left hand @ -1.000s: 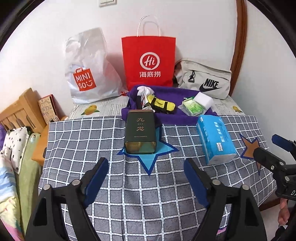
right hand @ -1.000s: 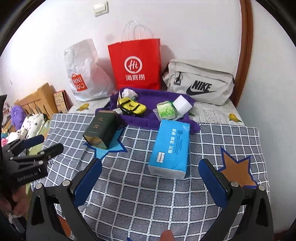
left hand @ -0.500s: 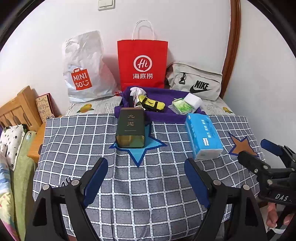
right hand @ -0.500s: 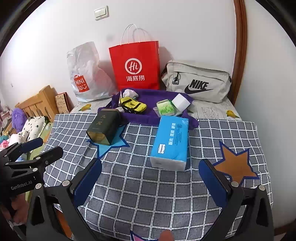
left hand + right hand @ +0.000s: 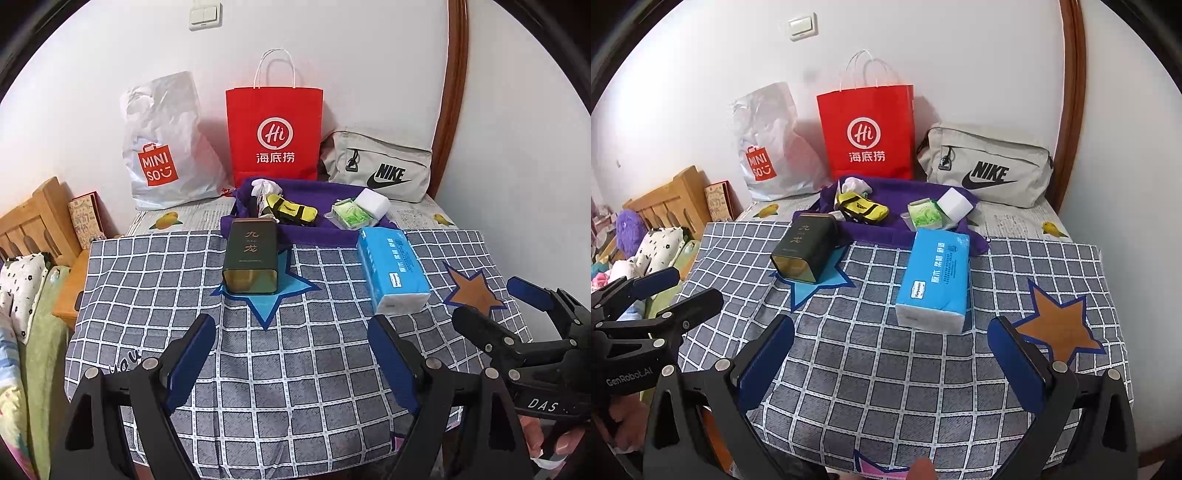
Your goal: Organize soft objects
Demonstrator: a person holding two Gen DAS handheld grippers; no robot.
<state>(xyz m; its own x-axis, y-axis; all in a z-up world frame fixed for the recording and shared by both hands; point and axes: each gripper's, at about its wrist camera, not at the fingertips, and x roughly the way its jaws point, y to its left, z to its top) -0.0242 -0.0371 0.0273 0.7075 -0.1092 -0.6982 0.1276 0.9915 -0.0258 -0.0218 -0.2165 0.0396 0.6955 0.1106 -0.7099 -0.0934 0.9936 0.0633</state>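
Note:
A blue tissue pack (image 5: 393, 272) (image 5: 934, 278) lies on the checked cloth (image 5: 303, 362), right of a dark green tin (image 5: 252, 256) (image 5: 805, 249) lying on a blue star. Behind them a purple cloth (image 5: 314, 229) (image 5: 886, 221) holds a yellow-black pouch (image 5: 293, 212) (image 5: 862, 208), a green packet (image 5: 351, 216) (image 5: 925, 216), a white block (image 5: 373, 201) (image 5: 955, 203) and a white crumpled piece (image 5: 264, 186). My left gripper (image 5: 291, 362) hovers open over the near cloth, short of the tin. My right gripper (image 5: 890, 363) is open too, short of the tissue pack. Both are empty.
Against the wall stand a white MINISO bag (image 5: 162, 147), a red paper bag (image 5: 275, 136) and a grey Nike bag (image 5: 376, 170). A wooden headboard (image 5: 33, 221) and bedding (image 5: 22, 288) lie to the left. An orange star (image 5: 1058, 328) marks the cloth's right side.
Both grippers have drawn back from the table, so the objects look smaller and farther. Jaws stayed open and nothing on the table moved.

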